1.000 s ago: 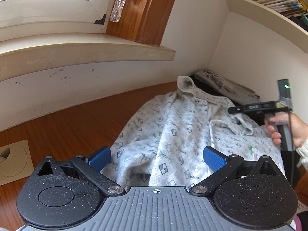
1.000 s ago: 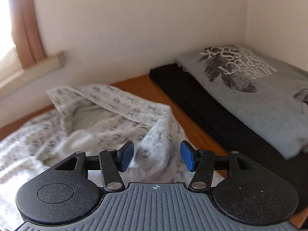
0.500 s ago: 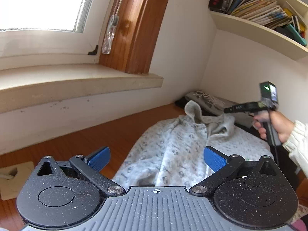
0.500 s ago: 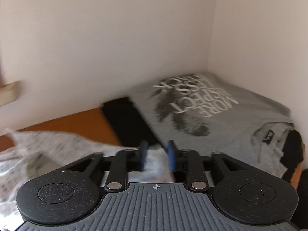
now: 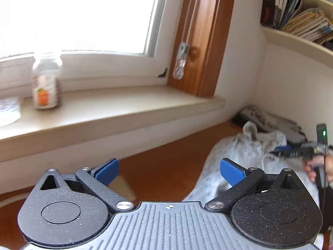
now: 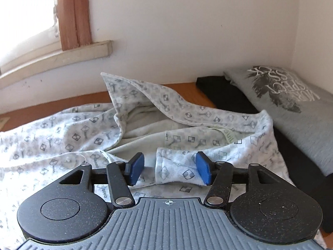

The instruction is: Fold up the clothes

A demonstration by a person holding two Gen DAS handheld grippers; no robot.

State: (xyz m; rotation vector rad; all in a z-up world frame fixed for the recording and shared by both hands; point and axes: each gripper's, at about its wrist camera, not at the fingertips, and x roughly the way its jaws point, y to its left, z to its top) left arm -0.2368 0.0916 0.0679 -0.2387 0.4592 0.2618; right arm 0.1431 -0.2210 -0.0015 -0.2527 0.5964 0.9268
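Patterned pyjama top lying crumpled on the wooden table, collar side up toward the wall, pale inside showing. Right gripper low over it, jaws about half spread, just opened wider; fold of the buttoned edge standing between the blue pads, not pinched, right pad just beside the cloth. Seen from the left wrist: same gripper at the far right, held in a hand, over the top.

Left gripper raised and apart from the cloth, jaws spread wide, nothing between them, only table and wall behind.

Beside the top, toward the corner: folded grey T-shirt with printed letters, resting on a black garment.

On the window sill: 1 small bottle with an orange label, upright, contents not clear because of blur. On the shelf above the corner: books and magazines, some upright and some stacked flat.
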